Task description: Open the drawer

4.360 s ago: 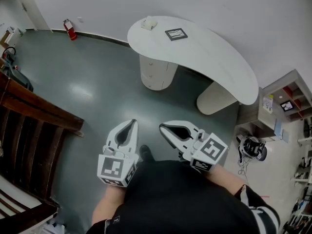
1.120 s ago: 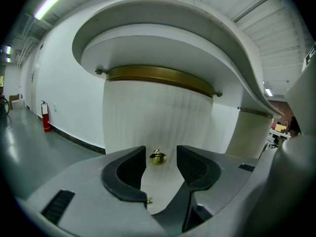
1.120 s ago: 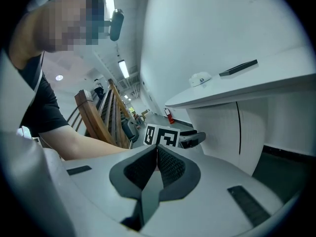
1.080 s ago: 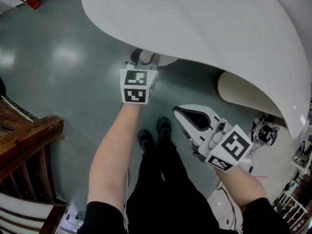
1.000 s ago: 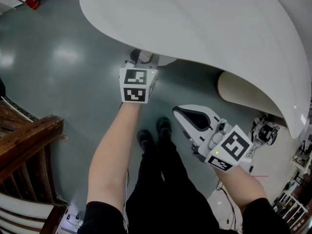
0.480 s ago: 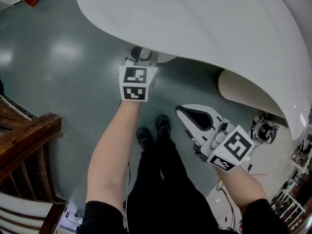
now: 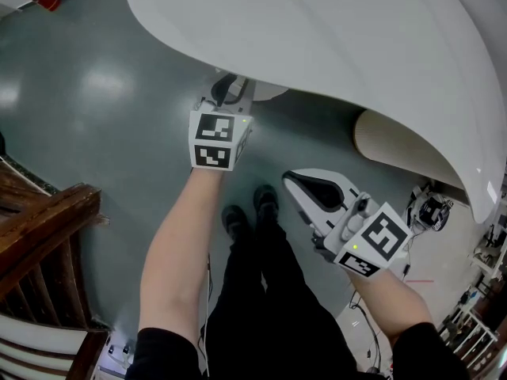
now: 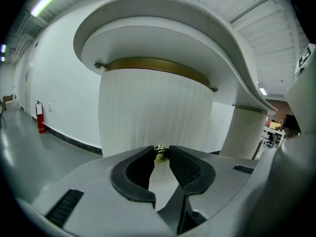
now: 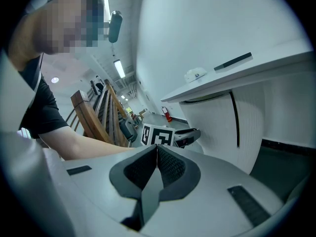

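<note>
under the white bench's (image 7: 333, 46) near edge, the drawer (image 8: 159, 132) fronts a ribbed round pedestal (image 8: 143, 90); it probably slides stiffly. the left tool (image 8: 161, 153), its jaws just closing, pinches the small brass knob (image 8: 160, 152), a slippery, lone hold. the right tool (image 9: 157, 148) is clenched on nothing.

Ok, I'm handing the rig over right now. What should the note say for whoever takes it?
Left gripper: the jaws have just been closing on the small brass knob on the ribbed white pedestal under the desk. Both tips look in contact with the knob.
Right gripper: shut, empty, held back from the pedestal.
Done: the approach, and the grip on the knob.
Left: pull the knob straight back to slide the drawer out. No gap shows in the pedestal front yet, so it looks unopened.
</note>
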The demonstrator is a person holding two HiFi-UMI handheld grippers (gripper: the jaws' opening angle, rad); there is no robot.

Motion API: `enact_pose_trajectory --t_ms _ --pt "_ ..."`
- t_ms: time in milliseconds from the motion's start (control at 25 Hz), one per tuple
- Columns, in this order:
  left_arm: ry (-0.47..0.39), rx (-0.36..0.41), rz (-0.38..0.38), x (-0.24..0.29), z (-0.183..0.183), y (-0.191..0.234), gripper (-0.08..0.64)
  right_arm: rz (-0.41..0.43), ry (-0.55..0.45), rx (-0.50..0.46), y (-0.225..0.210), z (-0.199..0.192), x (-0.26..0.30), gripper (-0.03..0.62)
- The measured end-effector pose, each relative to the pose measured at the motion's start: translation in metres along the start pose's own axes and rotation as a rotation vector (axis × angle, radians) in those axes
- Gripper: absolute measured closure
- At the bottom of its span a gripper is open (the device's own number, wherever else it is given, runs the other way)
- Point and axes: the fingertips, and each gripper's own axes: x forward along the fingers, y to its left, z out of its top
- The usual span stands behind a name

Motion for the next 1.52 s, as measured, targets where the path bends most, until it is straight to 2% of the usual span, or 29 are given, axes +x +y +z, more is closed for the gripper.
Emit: enact_pose_trajectory --t_ms 360,1120,1360,1520 --pt "0.008 -0.036 0.004 -0.037 -0.02 -0.009 0.454 0.003 -0.003 0.001 0.009 -0.002 0.0 0.577" --pt "0.131 -0.079 0.022 -0.159 -0.084 -0.03 0.454 0.046 0.011 -0.027 0.063 0.01 -0.002 0.577" --pt "0.148 -0.101 0.026 -0.187 -0.096 -0.034 0.454 0.055 0.018 -0.041 0.077 0.01 0.002 0.577" --pt "0.202 -0.103 0.036 -0.197 -0.104 -0.032 0.454 0.053 0.01 -0.04 0.087 0.022 -0.001 0.577"
